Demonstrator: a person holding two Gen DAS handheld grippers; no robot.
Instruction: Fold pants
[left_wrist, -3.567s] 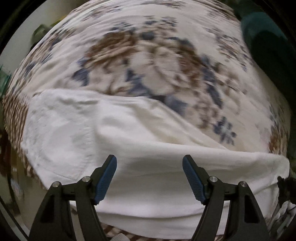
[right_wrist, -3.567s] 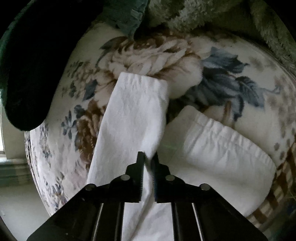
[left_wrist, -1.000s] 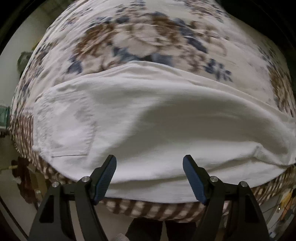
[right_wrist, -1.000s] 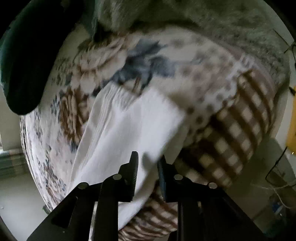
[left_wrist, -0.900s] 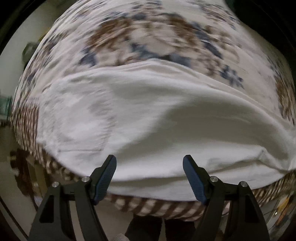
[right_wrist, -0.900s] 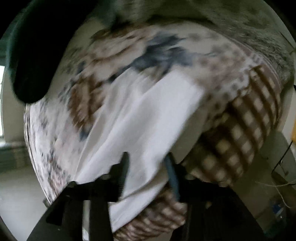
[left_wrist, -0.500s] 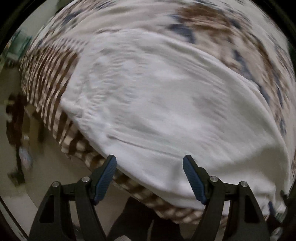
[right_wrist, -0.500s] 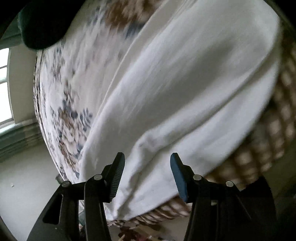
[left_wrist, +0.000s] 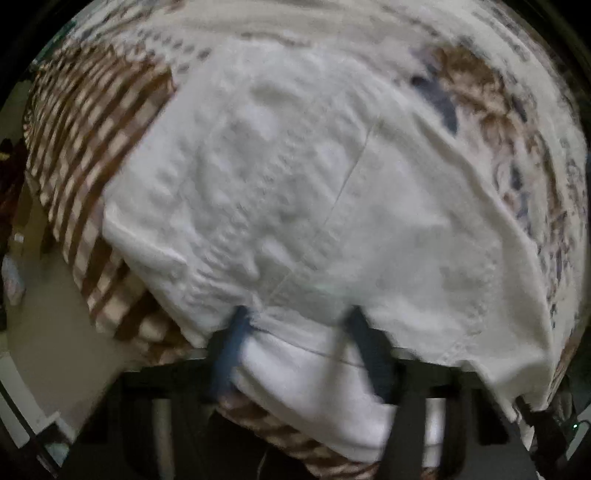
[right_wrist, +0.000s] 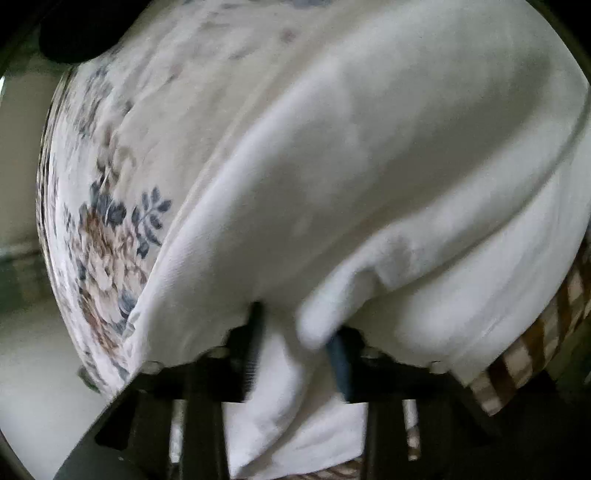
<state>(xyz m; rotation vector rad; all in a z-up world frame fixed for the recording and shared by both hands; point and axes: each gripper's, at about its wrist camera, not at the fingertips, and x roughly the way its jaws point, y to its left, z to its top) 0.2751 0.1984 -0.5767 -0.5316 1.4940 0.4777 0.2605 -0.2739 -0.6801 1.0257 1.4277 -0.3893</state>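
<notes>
White pants (left_wrist: 303, 192) lie folded lengthwise on a floral bedspread, close to the bed's near edge. My left gripper (left_wrist: 297, 317) is open, its blue-padded fingers straddling the near edge of the pants at the waist end, with cloth bulging between them. The pants also fill the right wrist view (right_wrist: 369, 177). My right gripper (right_wrist: 295, 325) is open with its fingers pushed into the near edge of the cloth; a fold of fabric sits between them. The fingertips of both are partly hidden by cloth.
The floral bedspread (left_wrist: 491, 96) has a brown checked border (left_wrist: 85, 122) hanging over the bed's edge, also in the right wrist view (right_wrist: 535, 354). A dark pillow (right_wrist: 74, 33) lies at the far end. Pale floor (left_wrist: 48, 332) lies below the bed.
Both grippers have moved down to the near edge of the pants. The right gripper opened from nearly shut. Cloth now sits between both pairs of fingers.
</notes>
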